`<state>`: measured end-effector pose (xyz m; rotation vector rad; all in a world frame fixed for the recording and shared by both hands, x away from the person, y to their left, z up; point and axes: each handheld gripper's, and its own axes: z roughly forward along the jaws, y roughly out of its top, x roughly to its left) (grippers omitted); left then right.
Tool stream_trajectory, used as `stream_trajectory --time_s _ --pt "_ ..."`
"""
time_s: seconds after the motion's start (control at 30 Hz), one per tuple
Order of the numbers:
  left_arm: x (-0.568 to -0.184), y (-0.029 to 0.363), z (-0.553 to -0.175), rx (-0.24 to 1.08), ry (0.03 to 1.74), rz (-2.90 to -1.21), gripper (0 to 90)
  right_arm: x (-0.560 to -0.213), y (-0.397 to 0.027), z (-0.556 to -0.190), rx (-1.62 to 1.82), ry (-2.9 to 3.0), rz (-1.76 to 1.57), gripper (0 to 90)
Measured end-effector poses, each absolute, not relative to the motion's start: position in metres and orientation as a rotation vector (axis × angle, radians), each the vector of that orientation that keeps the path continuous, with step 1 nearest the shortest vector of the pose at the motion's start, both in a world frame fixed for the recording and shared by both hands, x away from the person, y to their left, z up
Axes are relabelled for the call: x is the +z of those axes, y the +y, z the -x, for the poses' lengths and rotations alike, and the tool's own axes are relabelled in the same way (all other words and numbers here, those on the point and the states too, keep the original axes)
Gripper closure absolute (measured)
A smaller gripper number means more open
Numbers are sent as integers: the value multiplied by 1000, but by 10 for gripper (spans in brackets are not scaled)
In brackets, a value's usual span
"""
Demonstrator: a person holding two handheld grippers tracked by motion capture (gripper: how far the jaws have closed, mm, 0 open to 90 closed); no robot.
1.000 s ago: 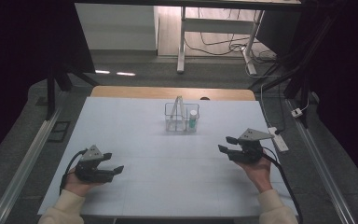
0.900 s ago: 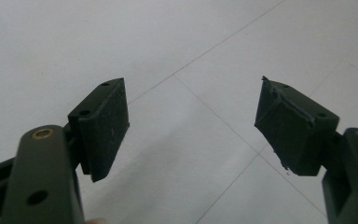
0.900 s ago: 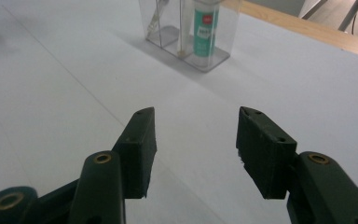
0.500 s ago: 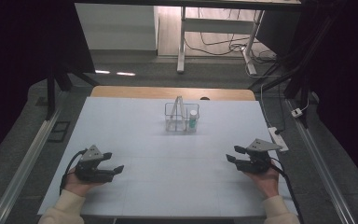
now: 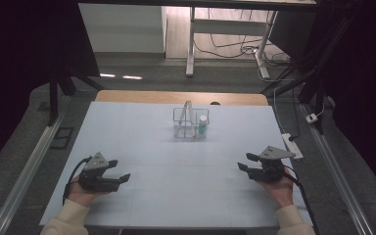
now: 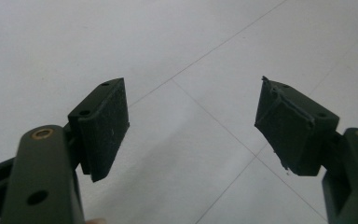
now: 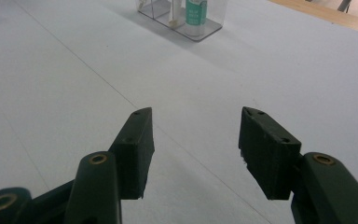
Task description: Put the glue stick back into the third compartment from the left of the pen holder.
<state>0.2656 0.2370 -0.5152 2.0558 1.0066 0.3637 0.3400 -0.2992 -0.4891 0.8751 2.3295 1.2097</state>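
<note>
A clear rack (image 5: pixel 191 122) stands at the far middle of the white table (image 5: pixel 142 132), and a small bottle with a teal label (image 5: pixel 203 125) is upright in its right compartment. My left gripper (image 5: pixel 119 170) rests low over the near left of the table, open with nothing between its pads (image 6: pixel 105 126). My right gripper (image 5: pixel 245 161) sits low at the near right, pointing left, also open and holding nothing. In the right gripper view its jaws (image 7: pixel 196 140) aim across bare table toward the rack (image 7: pixel 161 11) and the bottle (image 7: pixel 195 11) far ahead.
A white power strip (image 5: pixel 293 144) lies by the table's right edge with a cable running off it. A wooden strip (image 5: pixel 176 97) borders the far edge. Metal rails run along both sides of the table.
My right gripper has come toward the near edge, slightly right and lower, then held still. The left gripper has not moved.
</note>
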Motion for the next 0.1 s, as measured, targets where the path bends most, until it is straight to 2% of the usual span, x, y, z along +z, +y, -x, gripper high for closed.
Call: stream_trajectory --time_s 0.1 --pt "-515 237 -266 365 1007 -2055 254 -490 -299 -340 1207 2334 -871 439"
